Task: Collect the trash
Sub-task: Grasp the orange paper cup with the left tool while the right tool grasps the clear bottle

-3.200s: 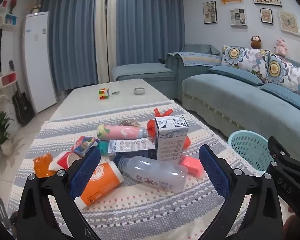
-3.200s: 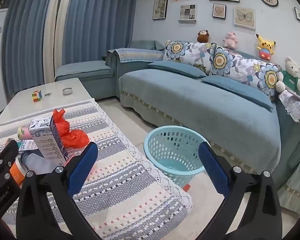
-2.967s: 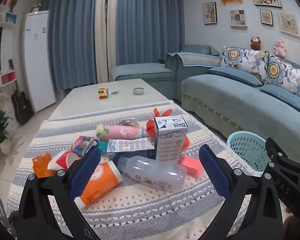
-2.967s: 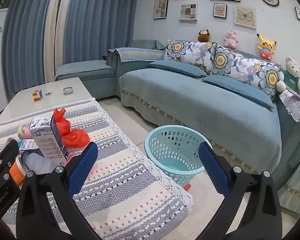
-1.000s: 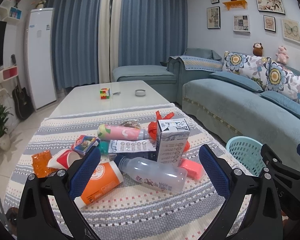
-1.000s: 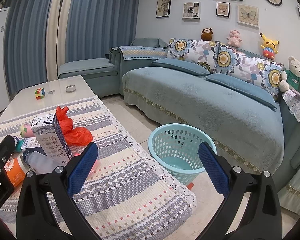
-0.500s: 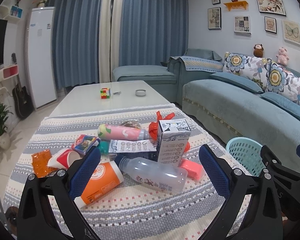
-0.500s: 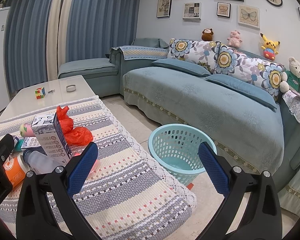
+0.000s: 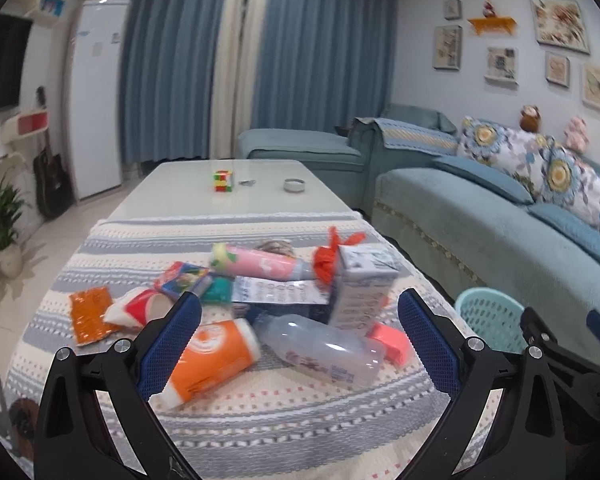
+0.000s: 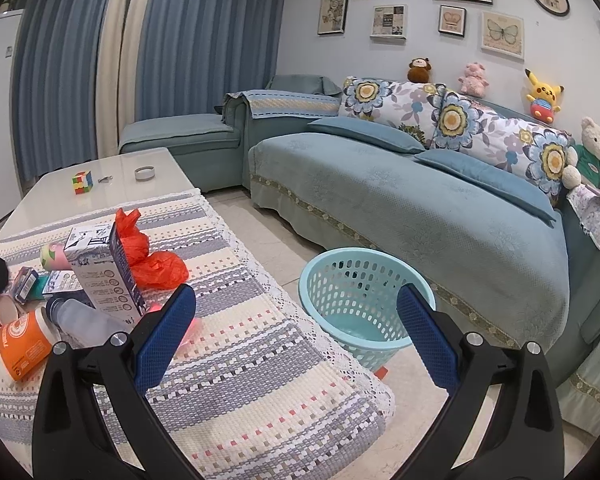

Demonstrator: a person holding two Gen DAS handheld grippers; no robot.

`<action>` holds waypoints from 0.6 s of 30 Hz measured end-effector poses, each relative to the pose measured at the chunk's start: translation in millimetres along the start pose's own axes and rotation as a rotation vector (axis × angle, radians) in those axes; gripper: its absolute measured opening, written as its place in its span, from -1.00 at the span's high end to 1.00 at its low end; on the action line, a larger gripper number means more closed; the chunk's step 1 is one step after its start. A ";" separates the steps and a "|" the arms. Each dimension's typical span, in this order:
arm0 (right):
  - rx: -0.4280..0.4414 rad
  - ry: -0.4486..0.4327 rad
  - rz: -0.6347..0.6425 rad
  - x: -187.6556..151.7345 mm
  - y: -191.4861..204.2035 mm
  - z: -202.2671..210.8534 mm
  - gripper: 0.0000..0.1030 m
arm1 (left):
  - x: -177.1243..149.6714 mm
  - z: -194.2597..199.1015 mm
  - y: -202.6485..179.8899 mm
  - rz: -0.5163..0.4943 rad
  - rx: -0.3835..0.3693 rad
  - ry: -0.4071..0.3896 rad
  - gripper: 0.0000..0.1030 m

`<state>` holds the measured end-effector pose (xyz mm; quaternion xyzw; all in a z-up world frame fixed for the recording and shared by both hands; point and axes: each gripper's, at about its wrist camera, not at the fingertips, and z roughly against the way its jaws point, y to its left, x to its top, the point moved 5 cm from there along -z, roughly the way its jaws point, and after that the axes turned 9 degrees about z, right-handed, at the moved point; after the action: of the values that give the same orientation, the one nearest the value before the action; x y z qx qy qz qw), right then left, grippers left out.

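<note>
A heap of trash lies on the striped tablecloth (image 9: 284,408): an orange cup (image 9: 210,354), a clear plastic bottle (image 9: 320,350), a white carton (image 9: 362,286) standing upright, a pink bottle (image 9: 260,266), a red plastic bag (image 10: 152,260), a pink piece (image 9: 392,342) and an orange wrapper (image 9: 90,312). My left gripper (image 9: 298,346) is open and empty just in front of the heap. My right gripper (image 10: 296,332) is open and empty above the table's right edge. An empty turquoise basket (image 10: 360,304) stands on the floor beside the table.
A blue sofa (image 10: 440,208) runs along the right, close behind the basket. A puzzle cube (image 9: 223,181) and a small round dish (image 9: 293,185) sit on the bare far half of the table. A fridge (image 9: 96,96) and a guitar (image 9: 50,178) stand far left.
Both grippers have drifted slightly, the left one a little closer to the heap. Nothing was taken hold of; the trash has not moved.
</note>
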<state>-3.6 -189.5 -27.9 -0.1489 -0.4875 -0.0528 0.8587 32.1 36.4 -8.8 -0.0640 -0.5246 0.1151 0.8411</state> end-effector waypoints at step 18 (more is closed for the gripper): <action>0.645 0.014 0.300 18.5 100.6 -31.9 -0.08 | 5.8 -19.6 162.2 0.282 0.024 0.193 -0.83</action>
<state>56.0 -102.7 -48.0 0.0606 -0.4458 0.2294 0.8631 31.7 194.7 -49.5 -0.1377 -0.4260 0.2316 0.8637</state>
